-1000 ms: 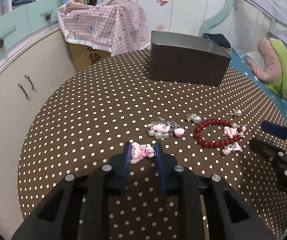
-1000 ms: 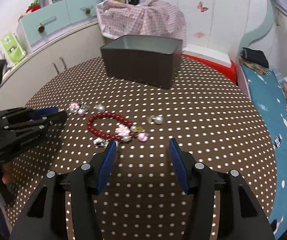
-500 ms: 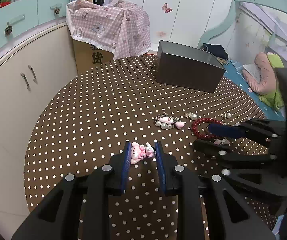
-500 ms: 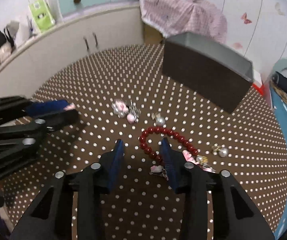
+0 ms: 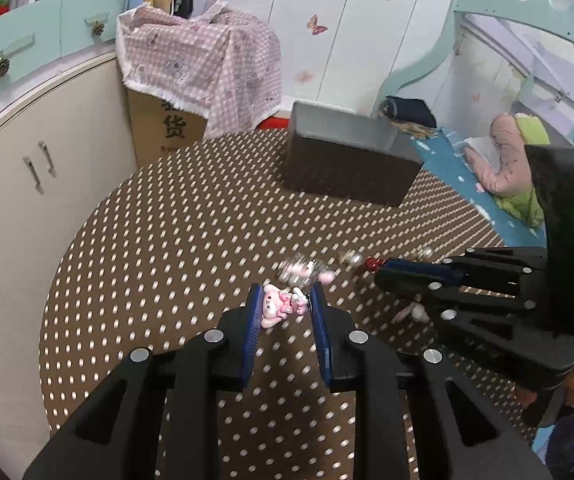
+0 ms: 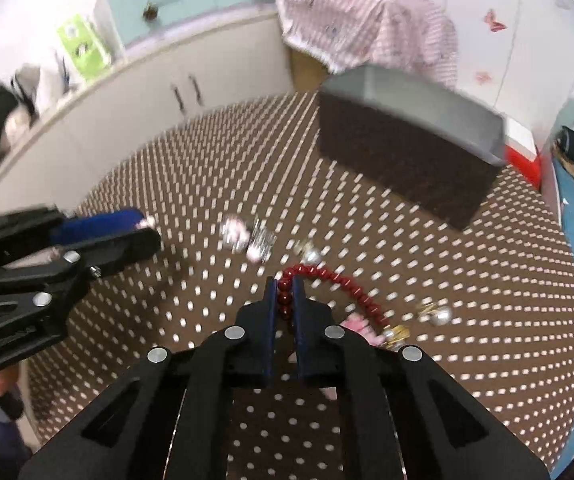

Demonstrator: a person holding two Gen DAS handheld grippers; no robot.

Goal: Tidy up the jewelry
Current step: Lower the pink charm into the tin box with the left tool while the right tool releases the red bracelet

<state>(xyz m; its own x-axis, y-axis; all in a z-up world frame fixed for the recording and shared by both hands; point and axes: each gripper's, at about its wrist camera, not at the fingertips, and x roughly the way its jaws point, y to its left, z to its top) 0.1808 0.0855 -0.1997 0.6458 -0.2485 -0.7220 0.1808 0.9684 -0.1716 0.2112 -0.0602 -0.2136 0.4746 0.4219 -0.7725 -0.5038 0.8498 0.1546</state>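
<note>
Red bead bracelet (image 6: 329, 280) pinched between right gripper (image 6: 283, 286) pads

One dark box (image 6: 403, 160), one red bead bracelet (image 6: 343, 284), two pearl earrings (image 6: 439, 315), one pink bunny charm (image 5: 279, 306), two grippers (image 6: 283, 300)

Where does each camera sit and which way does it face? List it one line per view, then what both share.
Left wrist: sits on the left gripper, looking forward and down along its fingers, which clamp a pink bunny charm; the right gripper and a bit of hand show at right.
Right wrist: sits on the right gripper, looking forward and down along jaws just closed on the red bead bracelet; the left gripper and fingertips show at left.
Shared: dotted tablecloth, dark box, loose pearl charms.
</note>
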